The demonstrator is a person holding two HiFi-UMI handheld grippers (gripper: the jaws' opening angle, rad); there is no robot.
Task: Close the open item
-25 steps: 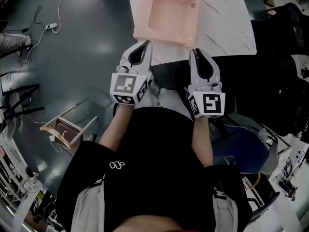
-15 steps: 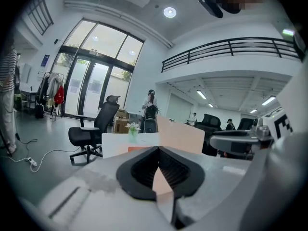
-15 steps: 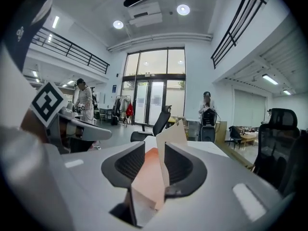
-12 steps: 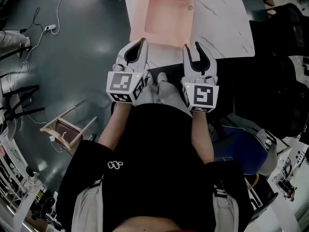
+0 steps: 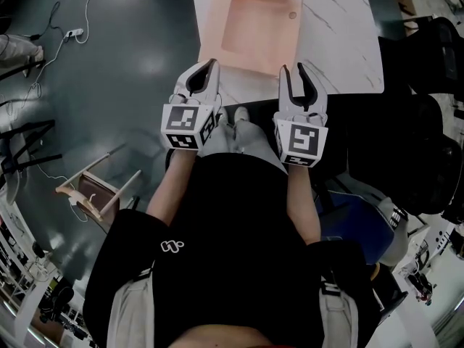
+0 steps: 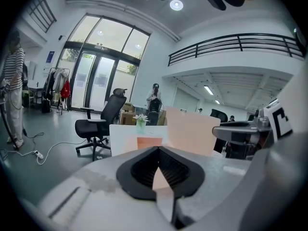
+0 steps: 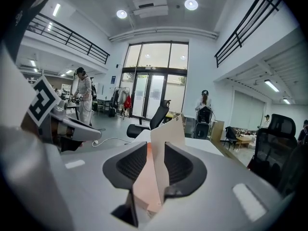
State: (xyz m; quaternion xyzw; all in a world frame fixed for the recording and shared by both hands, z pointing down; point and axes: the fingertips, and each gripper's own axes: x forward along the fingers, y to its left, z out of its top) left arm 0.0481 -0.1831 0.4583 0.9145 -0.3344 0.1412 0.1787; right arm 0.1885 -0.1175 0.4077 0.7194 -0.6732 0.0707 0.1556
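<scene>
An open pink box [image 5: 250, 27] lies on the white marble table [image 5: 341, 42], and its pink lid panel [image 7: 166, 138] stands upright along the box's right side. My right gripper [image 5: 292, 69] is at the box's near right corner. Its jaws are closing, with the near edge of that panel [image 5: 296, 49] between them; the pads do not press on it. In the right gripper view the panel runs edge-on through the right gripper [image 7: 155, 148]. My left gripper [image 5: 210, 65] is shut, its tip at the box's near left corner. Pink shows through the left gripper [image 6: 158, 148].
A wooden stool [image 5: 94, 191] lies tipped on the dark floor at the left, near cables [image 5: 72, 31]. A black office chair [image 5: 428, 158] stands close on the right. A vase with a flower [image 6: 140, 121] stands at the table's far end, with people beyond.
Both grippers have moved forward to the box's near edge. The right gripper's jaws, nearly closed before, now stand apart around the upright panel. The left gripper stays shut.
</scene>
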